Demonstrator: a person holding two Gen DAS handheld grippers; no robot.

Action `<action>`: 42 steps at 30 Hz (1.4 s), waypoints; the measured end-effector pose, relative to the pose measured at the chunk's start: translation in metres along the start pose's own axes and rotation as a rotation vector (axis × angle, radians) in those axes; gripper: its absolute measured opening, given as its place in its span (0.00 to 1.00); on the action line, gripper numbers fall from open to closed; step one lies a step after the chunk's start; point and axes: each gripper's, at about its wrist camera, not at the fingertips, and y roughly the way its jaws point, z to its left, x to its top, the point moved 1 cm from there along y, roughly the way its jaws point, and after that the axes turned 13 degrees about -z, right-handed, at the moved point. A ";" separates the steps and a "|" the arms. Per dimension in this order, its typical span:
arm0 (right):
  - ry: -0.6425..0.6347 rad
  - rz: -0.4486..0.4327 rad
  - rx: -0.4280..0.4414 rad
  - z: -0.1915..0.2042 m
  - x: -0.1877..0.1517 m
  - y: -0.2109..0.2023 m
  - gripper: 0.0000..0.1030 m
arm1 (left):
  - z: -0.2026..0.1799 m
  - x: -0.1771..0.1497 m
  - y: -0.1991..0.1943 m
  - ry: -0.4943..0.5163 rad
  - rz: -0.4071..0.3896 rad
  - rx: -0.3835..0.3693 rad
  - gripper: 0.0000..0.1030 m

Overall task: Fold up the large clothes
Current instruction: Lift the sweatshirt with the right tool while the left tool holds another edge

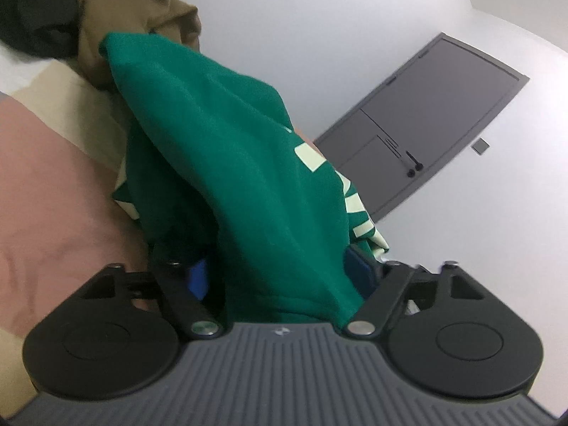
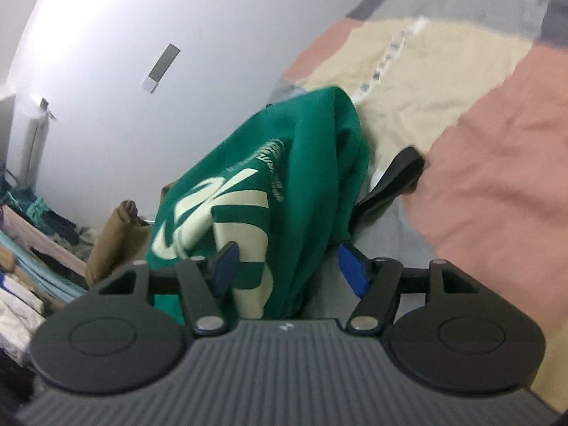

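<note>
A large green sweatshirt with pale cream lettering hangs bunched up in front of the left wrist camera. My left gripper is shut on a thick fold of it, with the blue pads mostly buried in cloth. The same green sweatshirt fills the middle of the right wrist view, its cream print facing the camera. My right gripper holds a fold of it between its blue fingertips, lifted above the bed.
A patchwork bedspread in pink, beige and grey lies below. A brown garment and a dark one sit behind. A grey door stands in the white wall. Piled clothes lie at left. A black strap rests on the bed.
</note>
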 end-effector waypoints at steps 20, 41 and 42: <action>-0.204 -0.154 0.212 0.061 0.021 -0.005 0.07 | -0.005 0.013 -0.005 0.036 -0.111 -0.085 0.09; -0.271 -0.540 0.187 0.054 0.118 -0.141 0.07 | -0.096 0.023 -0.126 0.131 -0.175 -0.333 0.10; -0.272 -0.522 0.163 0.049 0.117 -0.133 0.07 | -0.092 0.020 -0.118 0.115 -0.159 -0.309 0.10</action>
